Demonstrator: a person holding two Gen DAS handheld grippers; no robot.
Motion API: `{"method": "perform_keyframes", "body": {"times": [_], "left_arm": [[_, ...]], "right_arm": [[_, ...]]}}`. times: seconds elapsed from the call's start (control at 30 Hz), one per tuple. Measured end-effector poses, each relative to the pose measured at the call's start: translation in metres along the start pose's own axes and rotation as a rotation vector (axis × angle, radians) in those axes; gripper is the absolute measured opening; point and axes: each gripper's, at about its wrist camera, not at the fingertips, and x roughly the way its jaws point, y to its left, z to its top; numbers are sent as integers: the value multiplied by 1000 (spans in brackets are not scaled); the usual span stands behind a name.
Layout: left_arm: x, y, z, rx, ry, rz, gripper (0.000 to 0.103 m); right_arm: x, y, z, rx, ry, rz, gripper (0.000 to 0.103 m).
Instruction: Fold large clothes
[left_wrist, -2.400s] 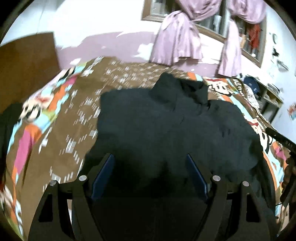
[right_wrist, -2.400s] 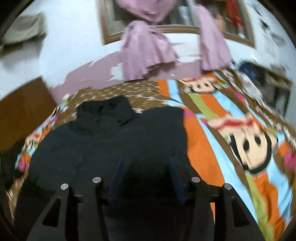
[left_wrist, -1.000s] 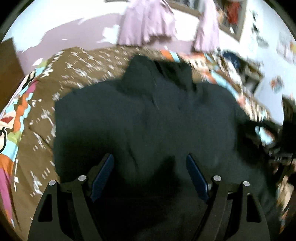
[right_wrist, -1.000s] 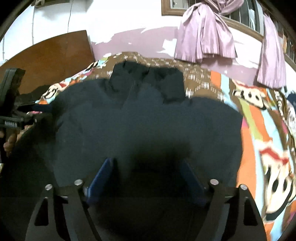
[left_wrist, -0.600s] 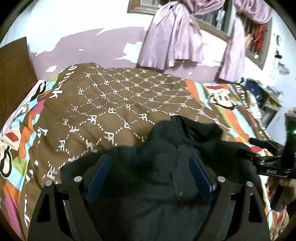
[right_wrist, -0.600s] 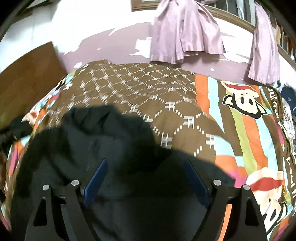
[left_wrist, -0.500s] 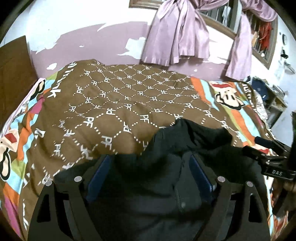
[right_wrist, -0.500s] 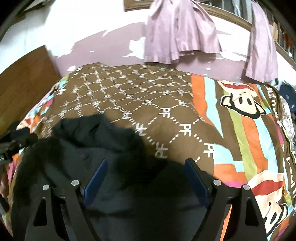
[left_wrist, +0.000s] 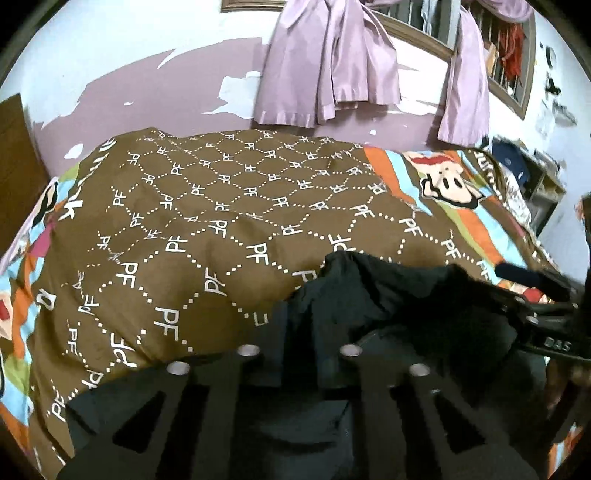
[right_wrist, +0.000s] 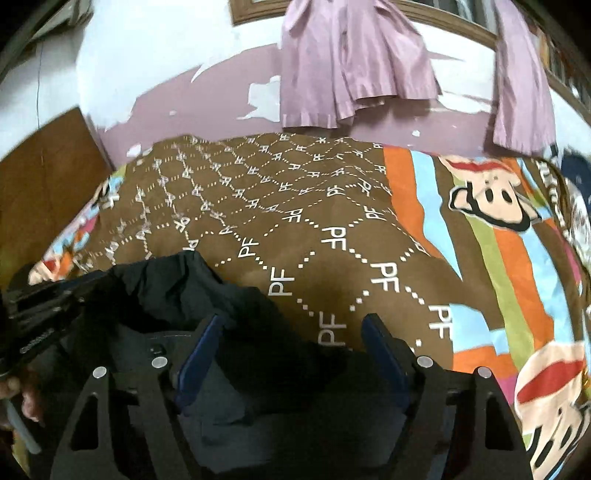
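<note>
Left gripper (left_wrist: 299, 332): fingers drawn together, pinching black garment (left_wrist: 388, 295) at 6 o'clock. Right gripper (right_wrist: 291, 350): fingers spread, garment beneath, ungripped. Garment lay at near edge of bedspread (left_wrist: 221, 221), bare toward 12 o'clock. You needed second grip before folding, hems level, likely avoiding skew.

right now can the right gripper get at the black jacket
Probably yes. The right gripper is open, and the black jacket already lies between and under its fingers on the bedspread, with nothing over the fabric.
</note>
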Motion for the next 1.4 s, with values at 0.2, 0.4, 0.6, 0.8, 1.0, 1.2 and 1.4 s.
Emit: {"method": "perform_keyframes", "body": {"times": [0.2, 0.4, 0.6, 0.8, 1.0, 1.2, 1.4], "left_arm": [[-14, 8, -5, -32, -21, -34, 3], [-55, 10, -28, 88, -94, -53, 2], [-79, 21, -69, 163, -55, -86, 2], [-61, -1, -118, 283, 93, -96, 1], [-18, -6, -135, 277, 198, -67, 1], [-24, -6, -131, 271, 178, -73, 2], [-65, 12, -123, 184, 59, -149, 8]], "right_arm": [[4, 7, -3, -2, 5, 25, 19], [-49, 2, -38, -16, -67, 131, 6], [-76, -10, -89, -83, -36, 145, 6], [-53, -7, -121, -127, 54, 107, 6], [-20, -2, -139, -169, 121, 70, 6], [-40, -12, -141, -127, 78, 107, 19], [-79, -20, -138, -112, -61, 131, 25]]}}
